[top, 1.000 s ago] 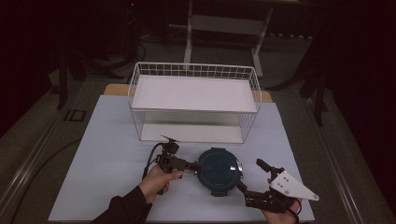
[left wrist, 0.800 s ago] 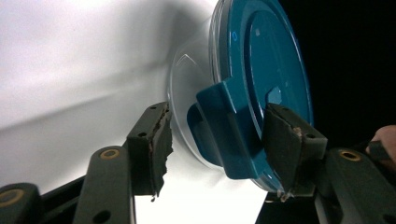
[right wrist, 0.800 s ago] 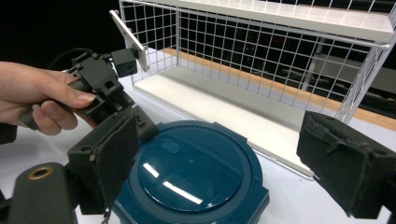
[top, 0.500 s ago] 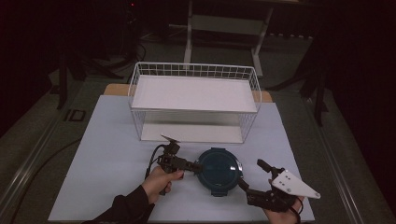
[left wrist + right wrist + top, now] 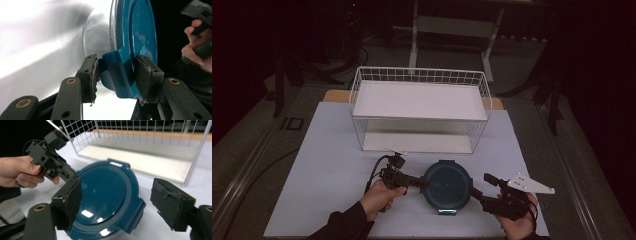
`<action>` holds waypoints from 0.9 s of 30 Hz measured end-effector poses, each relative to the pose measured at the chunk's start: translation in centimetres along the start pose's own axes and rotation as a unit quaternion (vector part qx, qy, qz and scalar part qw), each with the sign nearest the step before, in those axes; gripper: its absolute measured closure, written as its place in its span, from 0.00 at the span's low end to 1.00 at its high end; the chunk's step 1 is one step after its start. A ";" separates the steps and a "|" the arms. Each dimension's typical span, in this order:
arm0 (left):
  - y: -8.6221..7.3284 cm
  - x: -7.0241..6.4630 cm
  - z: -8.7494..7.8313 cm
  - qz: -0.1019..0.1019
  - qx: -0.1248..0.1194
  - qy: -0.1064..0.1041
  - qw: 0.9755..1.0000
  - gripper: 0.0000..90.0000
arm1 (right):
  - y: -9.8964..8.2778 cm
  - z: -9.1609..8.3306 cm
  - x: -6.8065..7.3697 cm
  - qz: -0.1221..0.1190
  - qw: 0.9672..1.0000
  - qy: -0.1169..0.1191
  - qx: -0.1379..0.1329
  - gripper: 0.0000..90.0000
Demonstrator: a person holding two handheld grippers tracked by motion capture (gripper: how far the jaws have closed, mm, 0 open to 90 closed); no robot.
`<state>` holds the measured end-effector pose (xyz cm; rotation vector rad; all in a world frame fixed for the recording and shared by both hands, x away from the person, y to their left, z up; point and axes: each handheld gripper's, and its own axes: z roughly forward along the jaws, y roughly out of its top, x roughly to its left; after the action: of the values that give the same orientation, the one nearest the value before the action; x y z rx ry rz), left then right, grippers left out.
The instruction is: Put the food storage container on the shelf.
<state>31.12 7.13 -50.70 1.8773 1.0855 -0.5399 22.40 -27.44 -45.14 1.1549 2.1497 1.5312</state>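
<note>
Left gripper (image 5: 418, 183) has its jaws clamped on a side clip of the round clear container with the dark teal lid (image 5: 446, 186), whose body is mostly hidden underneath. Right gripper (image 5: 477, 192) jaws have been closing but stand apart around the opposite clip, not touching yet.

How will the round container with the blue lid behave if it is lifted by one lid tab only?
The container looks rigid, so it should not flex. Its glossy lid may be slippery, though the left hand-held gripper has its pads on both sides of a tab. Held by one tab only, it would probably tilt; the clear bowl looks empty, likely light.
</note>
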 end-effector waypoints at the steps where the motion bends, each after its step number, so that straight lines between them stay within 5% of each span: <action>1: -0.1 0.0 0.0 0.004 -0.001 0.000 1.000 0.61 | -0.1 0.1 -0.3 0.009 1.000 0.006 0.006 0.35; 6: -0.5 -0.5 -0.2 0.029 -0.005 0.003 1.000 0.61 | -0.8 0.9 -1.9 0.065 0.996 0.043 0.042 0.40; 11: -1.1 -0.7 -0.4 0.045 -0.012 -0.001 0.999 0.63 | -1.4 1.5 -3.2 0.105 0.991 0.048 0.062 0.44; 18: -1.7 -0.9 -0.6 0.067 -0.013 -0.002 0.998 0.64 | -2.4 2.6 -4.2 0.166 0.976 0.106 0.093 0.51; 22: -1.8 -1.0 -0.7 0.073 -0.013 -0.001 0.997 0.64 | -2.7 2.9 -4.4 0.183 0.969 0.126 0.106 0.56; 27: -2.0 -1.0 -0.7 0.071 -0.021 -0.002 0.997 0.64 | -2.8 3.1 -4.3 0.186 0.967 0.126 0.120 0.60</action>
<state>28.85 7.69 -50.57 1.8977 0.9451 -0.4366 25.83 -28.80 -49.83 1.5970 2.4447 1.6790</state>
